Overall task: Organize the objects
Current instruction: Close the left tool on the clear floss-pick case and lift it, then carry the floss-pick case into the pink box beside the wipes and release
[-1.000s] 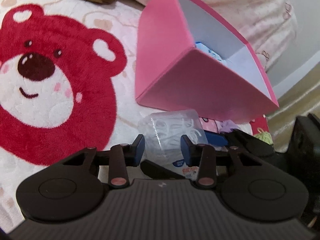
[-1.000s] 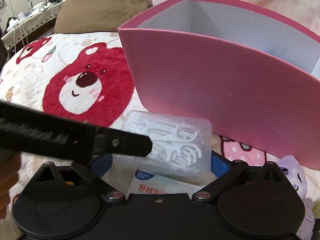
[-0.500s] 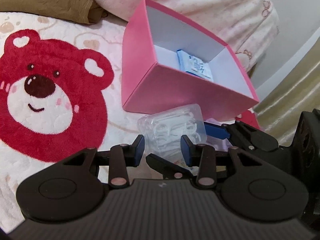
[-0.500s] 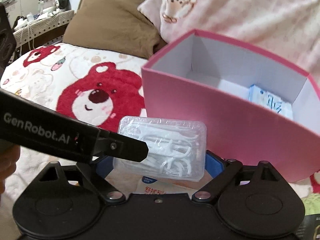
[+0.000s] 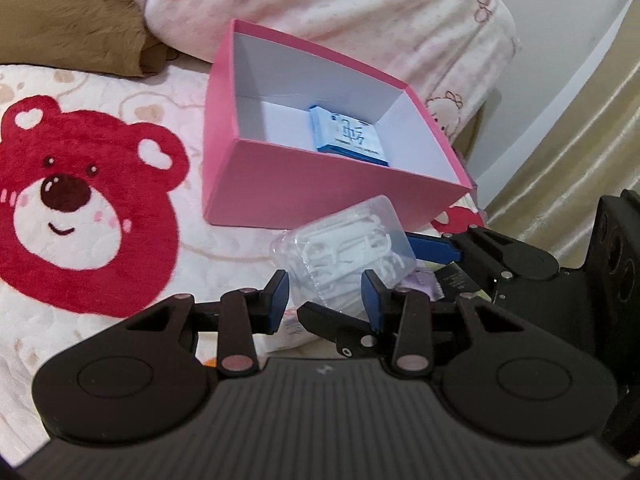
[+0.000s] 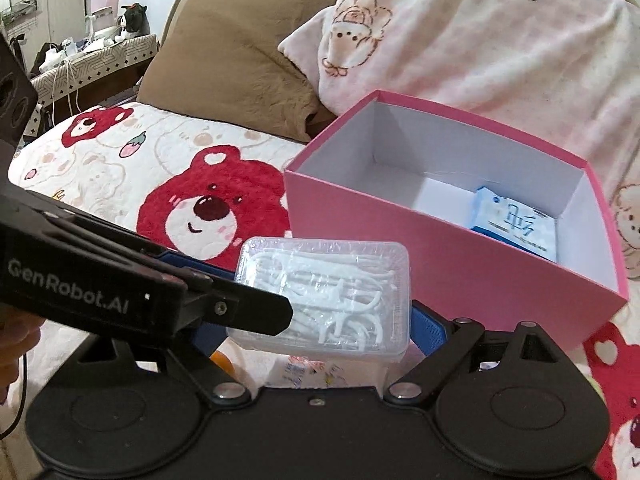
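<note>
Just in front of the pink box [image 6: 460, 264], the clear box of floss picks [image 6: 324, 296] hangs in the air, held up by both tools. A second ago it sat low against the pink box's front wall. Now it is higher, close to the rim, and you can see down inside the pink box. A blue and white packet [image 6: 516, 228] lies in there, in the far right corner.

The left gripper [image 5: 324, 300] is almost closed and pinches the floss box across its narrow side. The right gripper [image 6: 320, 332] is very wide. Its jaws have just been closing a little, and the floss box sits between them with a blue pad on each short end.

Under the pink box is a blanket with a red bear [image 6: 208, 208]. Behind the pink box lie a brown pillow [image 6: 232, 68] and a soft pink cover [image 6: 480, 40].
</note>
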Action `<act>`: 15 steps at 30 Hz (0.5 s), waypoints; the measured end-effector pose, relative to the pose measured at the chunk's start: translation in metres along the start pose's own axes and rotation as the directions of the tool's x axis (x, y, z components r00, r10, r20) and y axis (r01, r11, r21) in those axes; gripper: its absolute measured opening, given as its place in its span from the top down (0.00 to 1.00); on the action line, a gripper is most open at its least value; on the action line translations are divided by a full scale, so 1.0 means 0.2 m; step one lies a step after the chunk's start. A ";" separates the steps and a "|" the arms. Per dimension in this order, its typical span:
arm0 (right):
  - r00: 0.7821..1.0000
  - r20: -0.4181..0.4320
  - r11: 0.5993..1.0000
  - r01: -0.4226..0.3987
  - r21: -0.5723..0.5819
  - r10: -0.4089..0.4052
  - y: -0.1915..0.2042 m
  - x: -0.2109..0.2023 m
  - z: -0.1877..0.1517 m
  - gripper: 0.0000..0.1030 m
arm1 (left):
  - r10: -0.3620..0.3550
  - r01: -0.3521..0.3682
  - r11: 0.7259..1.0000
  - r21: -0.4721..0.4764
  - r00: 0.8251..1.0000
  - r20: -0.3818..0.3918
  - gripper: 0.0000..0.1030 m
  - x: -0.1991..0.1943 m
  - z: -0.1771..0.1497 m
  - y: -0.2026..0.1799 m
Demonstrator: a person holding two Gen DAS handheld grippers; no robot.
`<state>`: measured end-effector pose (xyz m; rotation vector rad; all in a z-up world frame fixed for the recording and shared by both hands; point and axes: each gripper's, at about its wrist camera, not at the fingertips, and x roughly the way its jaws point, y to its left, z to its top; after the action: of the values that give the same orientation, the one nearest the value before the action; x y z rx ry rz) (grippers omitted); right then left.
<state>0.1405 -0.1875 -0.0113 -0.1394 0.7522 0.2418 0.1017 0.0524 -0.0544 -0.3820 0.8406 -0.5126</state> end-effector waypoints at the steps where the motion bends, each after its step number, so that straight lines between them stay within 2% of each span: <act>1: 1.000 0.002 1.000 0.000 0.002 0.000 -0.01 -0.02 0.00 0.08 | -0.005 0.005 1.000 -0.002 1.000 -0.002 0.63 0.00 0.00 -0.01; 15: 0.993 0.041 0.994 -0.111 0.012 0.111 -0.11 -0.16 -0.01 0.09 | -0.003 0.003 1.000 -0.017 1.000 -0.010 0.63 -0.01 0.03 -0.06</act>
<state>0.1231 -0.2135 0.0096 -0.0789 0.7222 0.3440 0.1024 0.0449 -0.0433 -0.3969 0.8550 -0.5104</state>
